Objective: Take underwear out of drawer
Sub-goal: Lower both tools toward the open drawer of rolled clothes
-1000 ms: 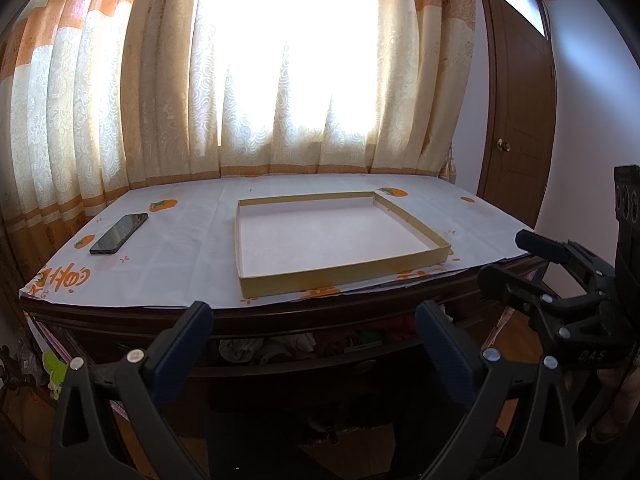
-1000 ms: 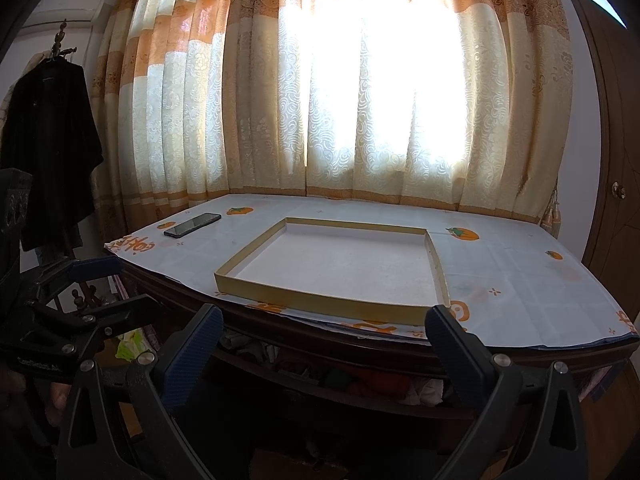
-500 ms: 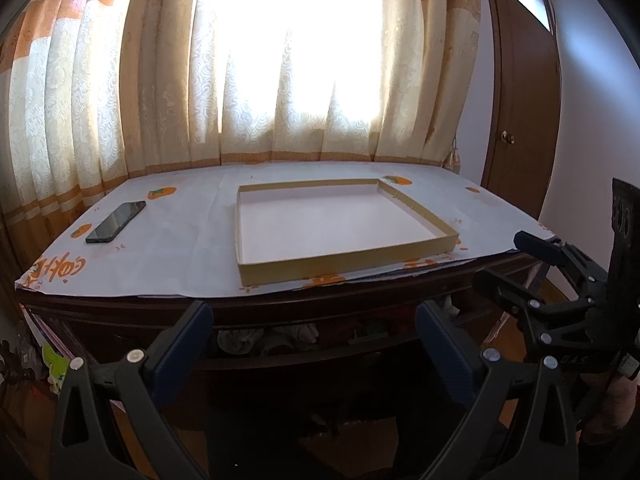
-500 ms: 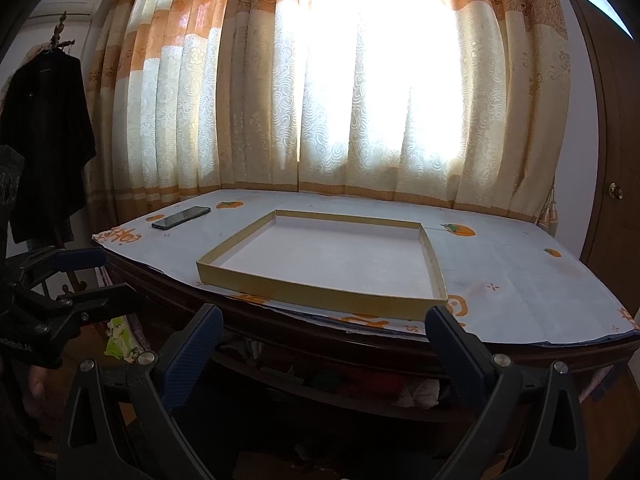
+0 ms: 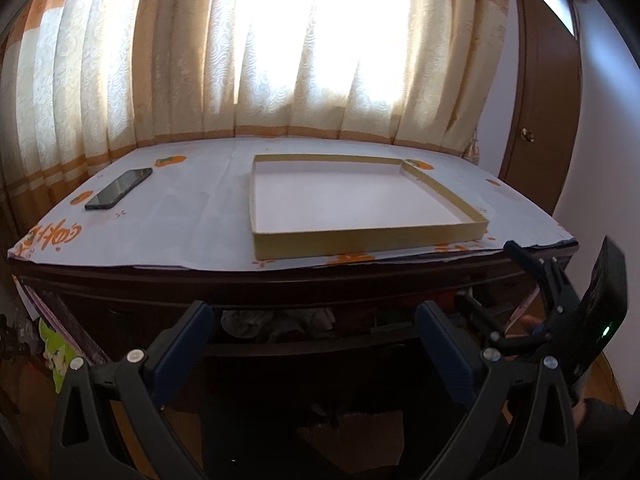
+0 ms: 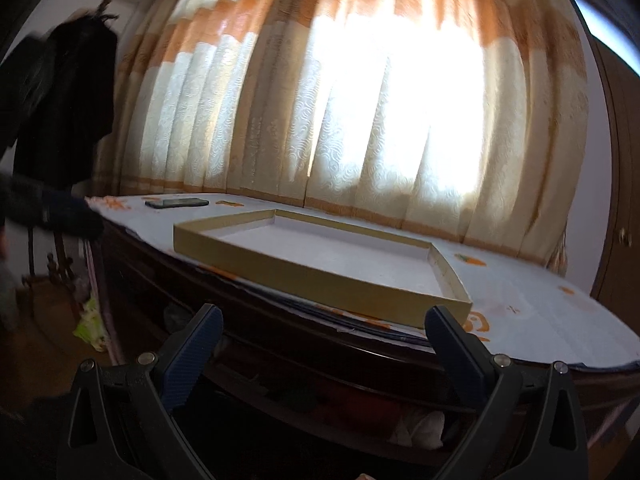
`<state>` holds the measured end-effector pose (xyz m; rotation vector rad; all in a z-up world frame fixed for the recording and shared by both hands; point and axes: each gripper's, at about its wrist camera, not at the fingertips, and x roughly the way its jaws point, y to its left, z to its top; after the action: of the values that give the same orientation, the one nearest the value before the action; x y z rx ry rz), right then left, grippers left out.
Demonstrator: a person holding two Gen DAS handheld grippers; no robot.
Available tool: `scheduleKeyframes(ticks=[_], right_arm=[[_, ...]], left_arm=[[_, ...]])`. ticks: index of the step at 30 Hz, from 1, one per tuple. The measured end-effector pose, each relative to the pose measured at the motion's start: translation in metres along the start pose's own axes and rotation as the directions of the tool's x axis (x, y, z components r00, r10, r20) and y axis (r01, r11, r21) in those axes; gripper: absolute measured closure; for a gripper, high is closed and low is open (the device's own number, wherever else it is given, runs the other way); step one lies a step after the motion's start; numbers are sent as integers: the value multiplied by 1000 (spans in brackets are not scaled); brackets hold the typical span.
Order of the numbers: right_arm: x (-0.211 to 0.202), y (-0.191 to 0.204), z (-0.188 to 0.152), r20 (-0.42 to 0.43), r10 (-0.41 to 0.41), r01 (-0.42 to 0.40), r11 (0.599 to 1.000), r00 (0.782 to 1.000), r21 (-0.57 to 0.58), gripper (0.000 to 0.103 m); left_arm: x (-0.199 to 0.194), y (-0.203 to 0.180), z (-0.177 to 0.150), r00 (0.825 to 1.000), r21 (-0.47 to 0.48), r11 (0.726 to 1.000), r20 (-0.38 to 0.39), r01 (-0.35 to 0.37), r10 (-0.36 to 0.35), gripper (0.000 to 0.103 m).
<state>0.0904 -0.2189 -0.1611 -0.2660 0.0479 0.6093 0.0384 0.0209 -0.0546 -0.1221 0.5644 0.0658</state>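
Here, left wrist view: left tongs [image 5: 312, 332] at bottom of frame, blue pads wide apart, nothing between them. Directly beyond the gap, centre-low in frame, the drawer [image 5: 304, 328] under the bench [image 5: 280, 280] stands partly open; pale crumpled underwear [image 5: 256, 322] shows in the slot, w/ darker and reddish cloth further right. Bench top carries a white printed cover [image 5: 180, 224]; on it, a shallow tan cardboard tray [image 5: 360, 240] at centre and a dark phone [image 5: 119, 188] at left, well apart from the tray. Right tongs [image 5: 496, 280] enter at lower right of frame, black frame w/ a green light, close to the drawer's right end; contact cannot be told.

Right wrist view (blurred): right tongs [image 6: 322, 344] at bottom, pads likewise wide, holding nothing. Drawer slot [image 6: 360, 396] runs low across frame, w/ a white cloth bundle [image 6: 420, 426] at lower right. Tray [image 6: 320, 276] sits centre, phone [image 6: 177, 202] upper left of it. Dark garment [image 6: 60, 100] hangs at far left. Cream-and-orange curtains [image 6: 340, 100] backlit behind bench.
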Motion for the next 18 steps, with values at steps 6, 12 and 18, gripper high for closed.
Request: scheduleKeyframes(ticks=[6,12,18], right_arm=[[19,1,-18,61,66,-62,996,996,-68,1],[29,4,-28,93,85,-73,989,992,-129,1],[37,6,-35,134,103,-79,981,986,-175,1]], left_arm=[[6,8,-1,1000,-36,999,-4,-9,9,0],[12,12,-4,1000,-49,999,-12,-23,23,0],[14,20,-6,999,-73,997,-14,-40,39,0]])
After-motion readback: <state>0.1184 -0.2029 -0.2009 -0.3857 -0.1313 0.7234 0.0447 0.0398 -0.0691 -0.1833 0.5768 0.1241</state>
